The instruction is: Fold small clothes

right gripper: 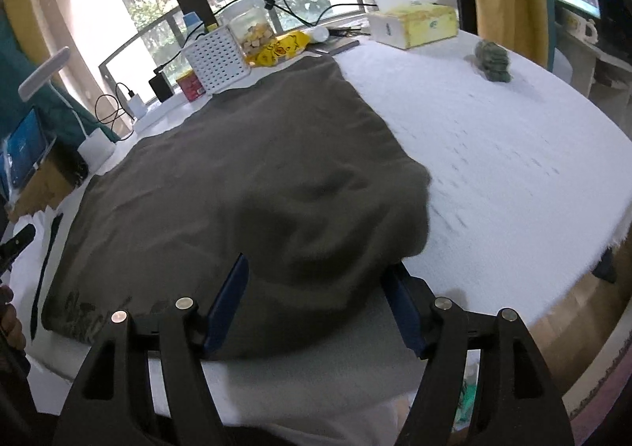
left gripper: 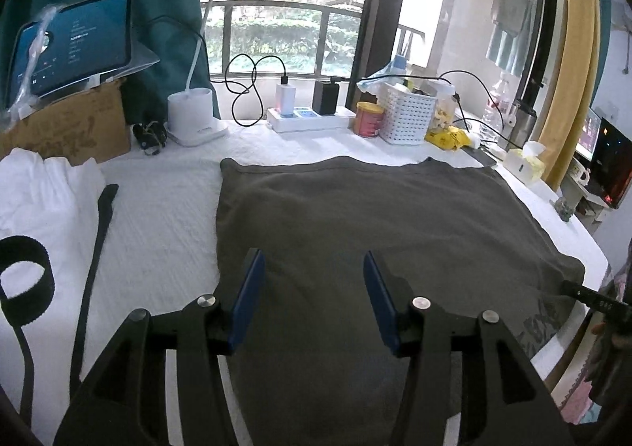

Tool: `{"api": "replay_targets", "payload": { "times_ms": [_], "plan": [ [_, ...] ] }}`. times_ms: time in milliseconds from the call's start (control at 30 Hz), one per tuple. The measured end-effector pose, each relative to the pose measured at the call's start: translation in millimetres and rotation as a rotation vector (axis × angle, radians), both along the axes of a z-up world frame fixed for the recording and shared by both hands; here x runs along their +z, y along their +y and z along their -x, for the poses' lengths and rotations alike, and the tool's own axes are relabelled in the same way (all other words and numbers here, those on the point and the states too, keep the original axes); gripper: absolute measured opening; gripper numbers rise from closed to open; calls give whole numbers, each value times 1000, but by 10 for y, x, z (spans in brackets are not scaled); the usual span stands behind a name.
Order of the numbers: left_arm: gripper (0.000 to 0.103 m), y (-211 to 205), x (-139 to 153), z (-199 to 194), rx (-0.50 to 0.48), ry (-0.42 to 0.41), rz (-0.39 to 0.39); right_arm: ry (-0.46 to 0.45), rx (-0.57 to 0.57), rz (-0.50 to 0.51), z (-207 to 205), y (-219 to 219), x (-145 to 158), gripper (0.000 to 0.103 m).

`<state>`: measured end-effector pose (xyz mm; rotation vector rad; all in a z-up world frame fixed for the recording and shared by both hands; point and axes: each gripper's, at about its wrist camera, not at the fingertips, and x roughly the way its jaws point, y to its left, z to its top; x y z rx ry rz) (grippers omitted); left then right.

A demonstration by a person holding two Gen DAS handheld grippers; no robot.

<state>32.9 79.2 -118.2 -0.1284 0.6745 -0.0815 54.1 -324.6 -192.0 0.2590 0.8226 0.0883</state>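
Left wrist view, garment [left gripper: 355,233]: one grey piece, flat on white table cover [left gripper: 166,209]; a raised fold could slump.
Left gripper [left gripper: 312,300]: one, jaws parted, nothing pinched (hovering over the cloth).
Right gripper [right gripper: 316,304]: one, jaws wide, straddling a loose cloth hump; closing might snag extra layers.

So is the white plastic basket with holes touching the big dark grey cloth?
Apart. The left wrist view shows a strip of white tablecloth between the white plastic basket and the far edge of the dark grey cloth.
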Motion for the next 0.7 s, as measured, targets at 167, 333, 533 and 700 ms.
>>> {"api": "replay_targets", "payload": {
  "times_ms": [167,333,533,700],
  "plan": [
    [52,70,27,-106,18,4,-8,-9,21,-32,-162,83,-10,72],
    [52,123,41,-193,23,6,-12,-11,21,-62,-323,102,-14,72],
    [52,172,48,-325,25,13,-24,-10,21,-66,-485,156,-11,72],
    [52,217,36,-409,29,7,-53,0,30,-59,-660,211,-4,72]
  ]
}}
